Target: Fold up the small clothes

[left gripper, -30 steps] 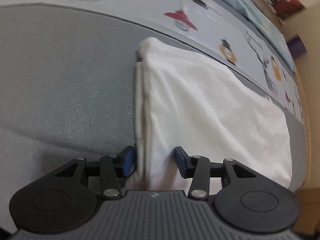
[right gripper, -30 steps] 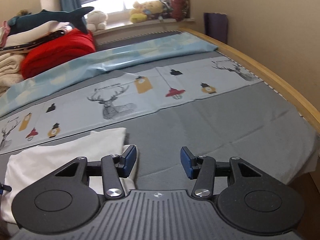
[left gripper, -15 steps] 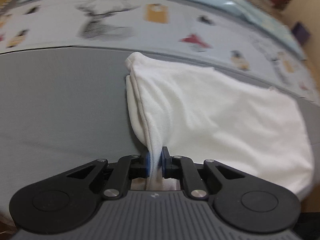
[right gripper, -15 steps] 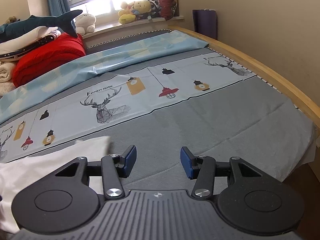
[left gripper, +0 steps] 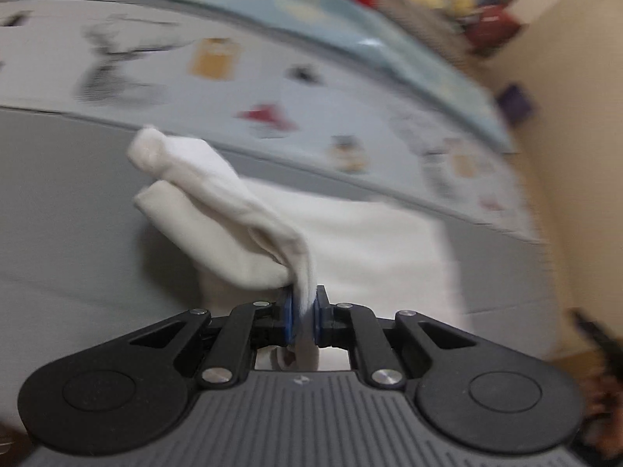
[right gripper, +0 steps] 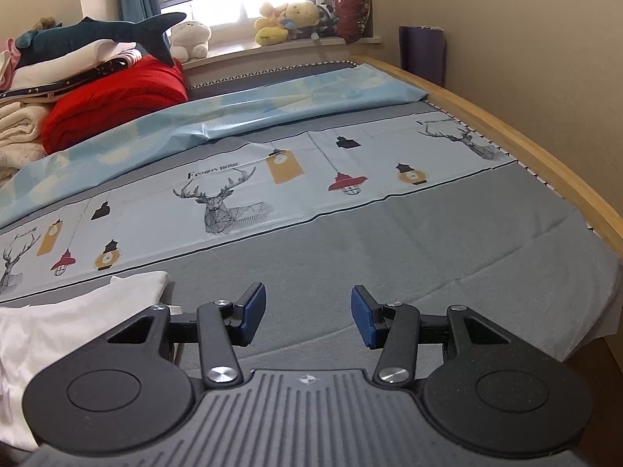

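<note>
I see a bed (right gripper: 389, 241) covered with a grey sheet, and a pale printed cloth (right gripper: 241, 194) with deer and lanterns lies across it. Behind it there is a light blue blanket (right gripper: 233, 116), a red quilt (right gripper: 117, 97), a plush shark (right gripper: 97, 35) and some soft toys (right gripper: 288, 19) on the window sill.

My left tool (left gripper: 305, 321) is closed on the white garment (left gripper: 370, 241); its blue pads press a thin bunch of the fabric between them. From this grip the cloth rises away in a loose folded flap, and the rest of the garment lies flat on the grey sheet to the right of it. The left view is blurred.

My right tool (right gripper: 308, 313) is wide open and holds nothing. It hangs over the bare grey sheet. In the right view, the white garment lies at the lower left, just beside the left finger.
</note>
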### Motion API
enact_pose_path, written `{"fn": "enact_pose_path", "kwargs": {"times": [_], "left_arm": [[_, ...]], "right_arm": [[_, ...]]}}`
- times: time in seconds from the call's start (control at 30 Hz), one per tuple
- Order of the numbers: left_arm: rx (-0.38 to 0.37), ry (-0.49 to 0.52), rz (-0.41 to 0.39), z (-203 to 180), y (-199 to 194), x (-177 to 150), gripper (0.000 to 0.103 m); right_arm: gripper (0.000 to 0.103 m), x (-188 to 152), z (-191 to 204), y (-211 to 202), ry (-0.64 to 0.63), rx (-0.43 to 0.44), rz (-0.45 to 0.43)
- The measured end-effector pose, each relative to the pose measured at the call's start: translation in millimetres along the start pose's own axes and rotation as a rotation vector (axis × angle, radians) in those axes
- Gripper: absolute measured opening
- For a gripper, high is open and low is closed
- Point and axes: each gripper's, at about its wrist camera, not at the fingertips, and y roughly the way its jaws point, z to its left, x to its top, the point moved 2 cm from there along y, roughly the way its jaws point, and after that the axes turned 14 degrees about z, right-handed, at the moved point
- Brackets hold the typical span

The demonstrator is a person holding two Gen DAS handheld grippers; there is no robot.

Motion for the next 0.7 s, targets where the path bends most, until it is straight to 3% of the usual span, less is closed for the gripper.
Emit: {"fn": "enact_pose_path", "kwargs": {"times": [0.2,0.4,0.43,0.57,0.7], "left_arm": [[-0.181,0.09,0.051,-120,56,12,0.01],[-0.226,0.214,0.077,-213,112,11,0.016],[-0.233,0.221,0.066,-216,113,9,0.02],[-0.189,0.208,0.007,-192,96,14,0.022],[-0.109,0.175,0.054,-150,87,16,0.022]], "right_arm": [[0.051,-4,-14,1,0.038,-0.005,0.012],[0.051,-7,-6,0,0.007,-0.007,0.012],[0.051,-7,-3,1,0.0,-0.002,0.015],[0.051,-8,11,9,-0.04,0.05,0.049],[0.051,-9,35,27,-0.099,0.149,0.113]]}}
